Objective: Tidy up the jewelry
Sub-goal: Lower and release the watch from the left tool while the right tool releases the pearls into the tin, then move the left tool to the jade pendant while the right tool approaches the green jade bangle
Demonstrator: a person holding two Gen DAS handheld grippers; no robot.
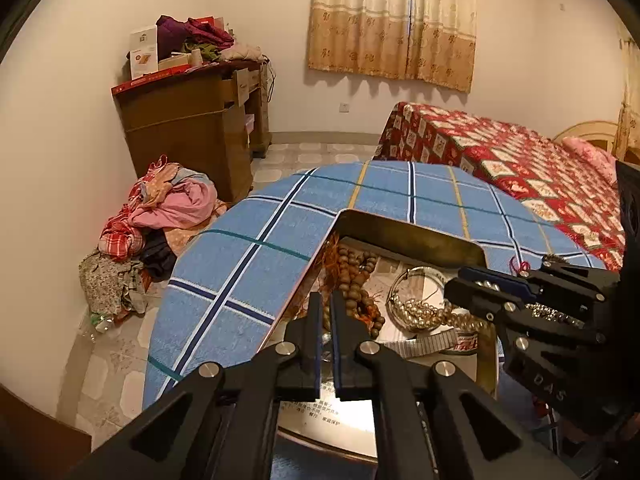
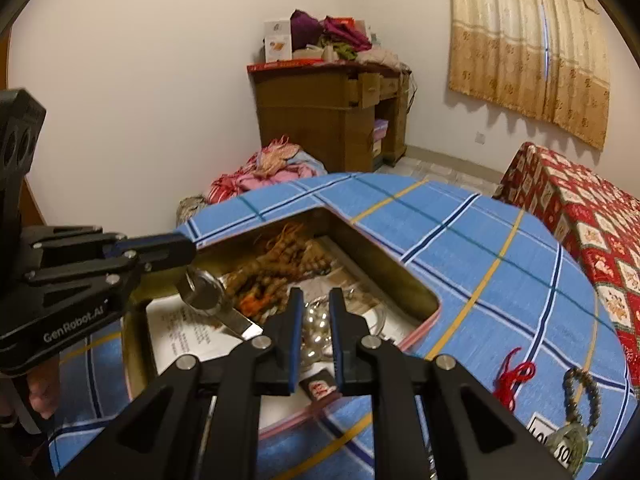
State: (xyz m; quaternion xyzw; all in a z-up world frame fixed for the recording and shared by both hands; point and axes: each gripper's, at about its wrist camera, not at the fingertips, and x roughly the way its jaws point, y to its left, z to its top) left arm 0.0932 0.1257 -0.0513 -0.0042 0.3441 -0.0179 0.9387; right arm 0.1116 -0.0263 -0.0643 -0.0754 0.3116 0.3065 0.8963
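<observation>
Two grippers hang over an open tin (image 2: pixel 420 298) of jewelry on the blue plaid tabletop (image 2: pixel 500 264).
Inside: brown beads (image 1: pixel 354 276) at 12 o'clock, a bangle (image 1: pixel 416 276) and pearls (image 1: pixel 424 312) at 3. The left gripper (image 1: pixel 326 332) stands slightly apart and empty; the right gripper (image 2: pixel 316 328) is slightly apart over the pearls, touching nothing. A watch (image 2: pixel 208 290) lies at 9. "GenRobot.AI" marks the left gripper. Outside at 4, a bead bracelet (image 2: pixel 582 396) and red string (image 2: pixel 514 376).

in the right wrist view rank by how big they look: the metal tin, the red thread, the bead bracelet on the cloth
1. metal tin, by far the largest
2. bead bracelet
3. red thread

The last two look close in size and lie nearer the camera than the tin's far end, so their order is unsure.
</observation>
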